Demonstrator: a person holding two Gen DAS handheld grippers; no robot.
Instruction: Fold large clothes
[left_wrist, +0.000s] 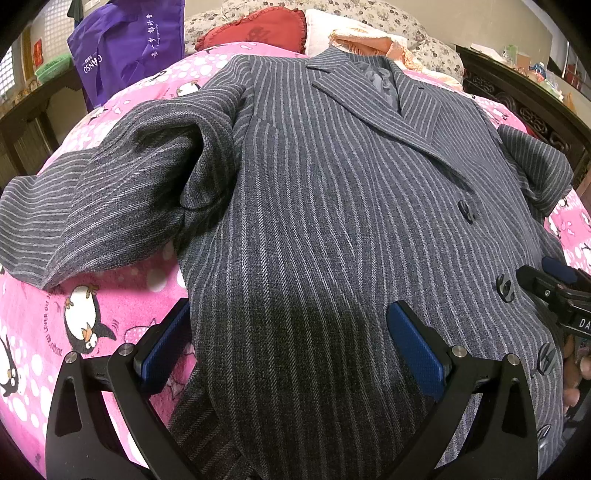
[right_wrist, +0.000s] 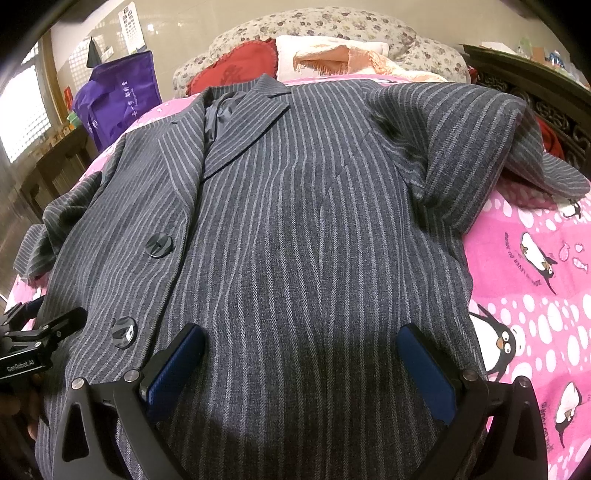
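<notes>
You are working over a bed covered by a pink penguin-print blanket (left_wrist: 110, 280), with a red heart-shaped cushion (left_wrist: 255, 29) and floral pillows (right_wrist: 332, 26) at its far end and a purple bag (left_wrist: 125, 48) off to the far left. The grey pinstriped jacket (left_wrist: 314, 221) lies front-up across the blanket, collar away from you and hem toward you. Your left gripper (left_wrist: 291, 343) stands wide open with nothing in it; the jacket's left edge runs between its jaws, so the left blue pad sits over the blanket and the right pad over the cloth. The jacket's sleeve (left_wrist: 92, 221) lies bunched ahead and to the left of those jaws. Your right gripper (right_wrist: 301, 360) is also spread wide and holds nothing; both its pads sit over the jacket's lower front. Two dark buttons (right_wrist: 159, 245) lie ahead and left of its left jaw, and the other sleeve (right_wrist: 480, 147) is folded ahead to the right.
</notes>
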